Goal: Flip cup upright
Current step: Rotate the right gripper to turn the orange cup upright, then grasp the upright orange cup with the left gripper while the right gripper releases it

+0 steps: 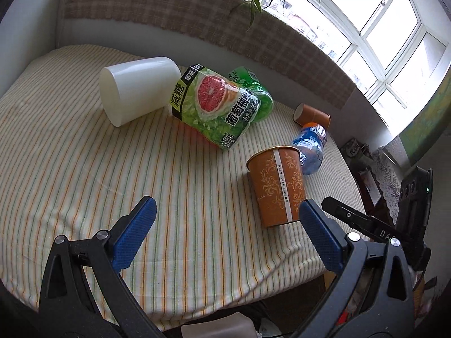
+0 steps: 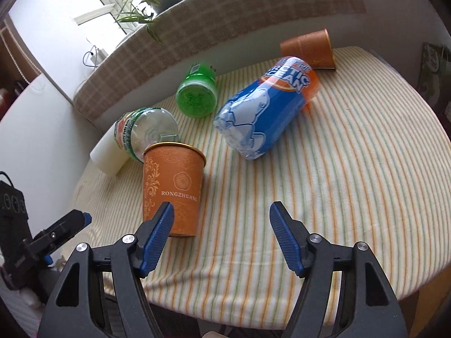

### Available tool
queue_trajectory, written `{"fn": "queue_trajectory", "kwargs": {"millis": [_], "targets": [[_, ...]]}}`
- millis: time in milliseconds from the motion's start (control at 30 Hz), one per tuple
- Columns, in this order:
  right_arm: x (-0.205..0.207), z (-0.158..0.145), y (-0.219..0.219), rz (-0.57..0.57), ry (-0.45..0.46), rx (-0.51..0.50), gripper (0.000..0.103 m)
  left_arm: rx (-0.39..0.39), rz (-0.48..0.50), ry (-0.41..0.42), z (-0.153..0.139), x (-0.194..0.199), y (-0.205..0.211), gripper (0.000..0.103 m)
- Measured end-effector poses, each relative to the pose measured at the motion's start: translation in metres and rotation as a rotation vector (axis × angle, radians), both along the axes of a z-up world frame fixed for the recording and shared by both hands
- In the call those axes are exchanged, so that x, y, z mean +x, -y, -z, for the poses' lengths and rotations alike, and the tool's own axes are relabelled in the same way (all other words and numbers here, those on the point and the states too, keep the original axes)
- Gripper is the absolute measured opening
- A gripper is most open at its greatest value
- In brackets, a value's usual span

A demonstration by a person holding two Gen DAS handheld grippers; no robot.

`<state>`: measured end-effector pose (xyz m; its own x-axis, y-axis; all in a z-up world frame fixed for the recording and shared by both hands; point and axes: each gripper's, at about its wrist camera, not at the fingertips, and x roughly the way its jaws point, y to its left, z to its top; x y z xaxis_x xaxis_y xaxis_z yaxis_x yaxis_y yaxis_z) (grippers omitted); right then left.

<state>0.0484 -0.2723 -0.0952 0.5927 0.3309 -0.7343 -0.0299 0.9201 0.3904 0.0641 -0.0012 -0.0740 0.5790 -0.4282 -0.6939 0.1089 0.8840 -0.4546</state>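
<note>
Left view: the left gripper (image 1: pixel 225 226) hovers with fingers spread and empty, since the cup (image 1: pixel 277 186) already stands upright, mouth up, on the striped surface (image 1: pixel 84 169).

Right view: the right gripper (image 2: pixel 221 233), also spread and empty, sits just beside the cup (image 2: pixel 172 191), seemingly released. Another cup (image 2: pixel 308 49) lies sideways.

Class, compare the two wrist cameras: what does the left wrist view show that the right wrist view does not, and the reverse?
Only the left wrist view shows the grapefruit picture on the big bottle's label and the white cup's closed base.

Only the right wrist view shows the RONGZHUANG lettering on the upright orange cup and the ARCTIC OCEAN name on the blue bottle.

Both show the upright orange cup, the second orange cup on its side, the green bottle and the striped cloth.
</note>
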Motion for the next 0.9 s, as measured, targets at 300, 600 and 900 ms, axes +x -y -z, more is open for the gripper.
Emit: {"fn": "queue_trajectory", "kwargs": {"millis": [300,600,900], "targets": [[-0.048,-0.008,0.043,0.151,0.048,-0.024,0.07,-0.145,0.074,-0.128,0.011,0.049,0.024,0.102],[-0.067,0.0,0.061,0.221,0.048,-0.029,0.07,-0.151,0.134,-0.213,0.023,0.077,0.051,0.095],[-0.067,0.008,0.065,0.21,0.036,-0.011,0.07,-0.169,0.144,-0.289,0.042,0.09,0.066,0.085]]}}
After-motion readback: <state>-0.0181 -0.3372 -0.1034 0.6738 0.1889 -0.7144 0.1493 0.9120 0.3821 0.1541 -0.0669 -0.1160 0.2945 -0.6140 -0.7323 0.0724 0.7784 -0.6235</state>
